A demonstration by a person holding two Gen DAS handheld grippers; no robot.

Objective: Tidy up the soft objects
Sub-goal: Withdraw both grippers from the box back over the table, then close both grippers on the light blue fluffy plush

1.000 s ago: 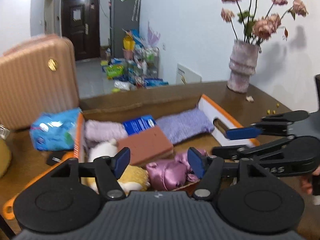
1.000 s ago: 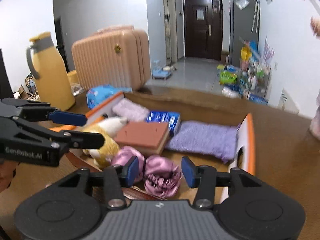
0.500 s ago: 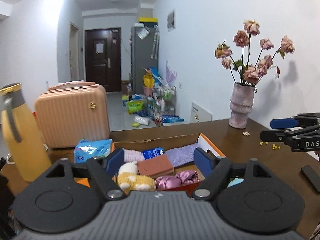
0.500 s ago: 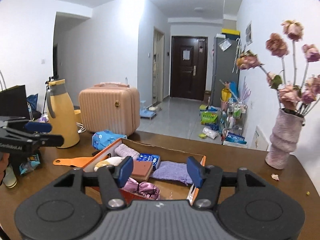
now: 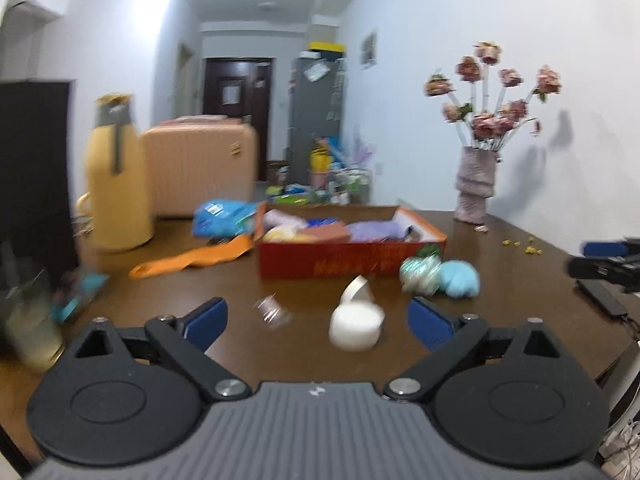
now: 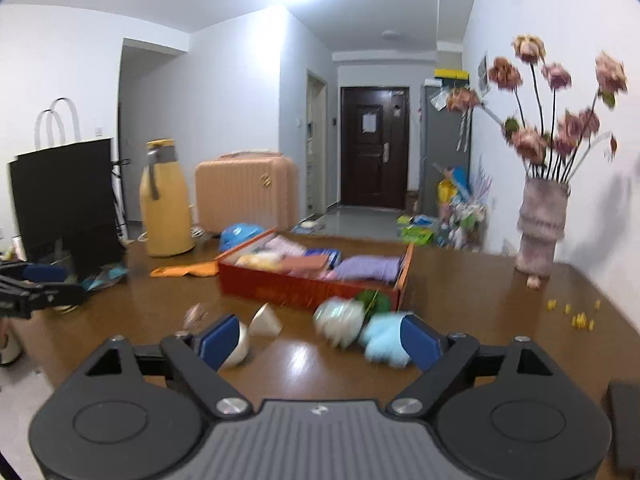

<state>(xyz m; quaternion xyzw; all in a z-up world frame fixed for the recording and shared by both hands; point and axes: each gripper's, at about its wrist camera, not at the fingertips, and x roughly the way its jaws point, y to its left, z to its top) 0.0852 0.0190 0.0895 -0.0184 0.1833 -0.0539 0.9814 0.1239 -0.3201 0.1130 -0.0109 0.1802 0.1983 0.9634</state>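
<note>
An orange box (image 5: pixel 352 266) (image 6: pixel 308 290) stands mid-table, holding a purple towel (image 6: pixel 366 268), a brick-coloured block (image 6: pixel 306 264) and a yellow plush (image 6: pixel 260 258). In front of it lie a light blue soft thing (image 5: pixel 460 278) (image 6: pixel 384 338) and a blurred whitish-green bundle (image 5: pixel 420 274) (image 6: pixel 340 320). My left gripper (image 5: pixel 318 320) hangs well back from the box, its jaws opening with nothing between them. My right gripper (image 6: pixel 320 340) is equally far back, its jaws also opening and empty. Each gripper shows at the edge of the other's view.
Two white cups (image 5: pixel 356 326) (image 6: pixel 264 322) lie between the grippers and the box. A yellow flask (image 6: pixel 164 204), a peach suitcase (image 6: pixel 244 192) and a black bag (image 6: pixel 64 200) stand at the left. A vase of flowers (image 6: pixel 540 232) is at the right, with yellow crumbs (image 6: pixel 580 320) nearby.
Both grippers have pulled back from right over the box to the near part of the table. Their jaws have spread much wider. The box's contents stay in place.
</note>
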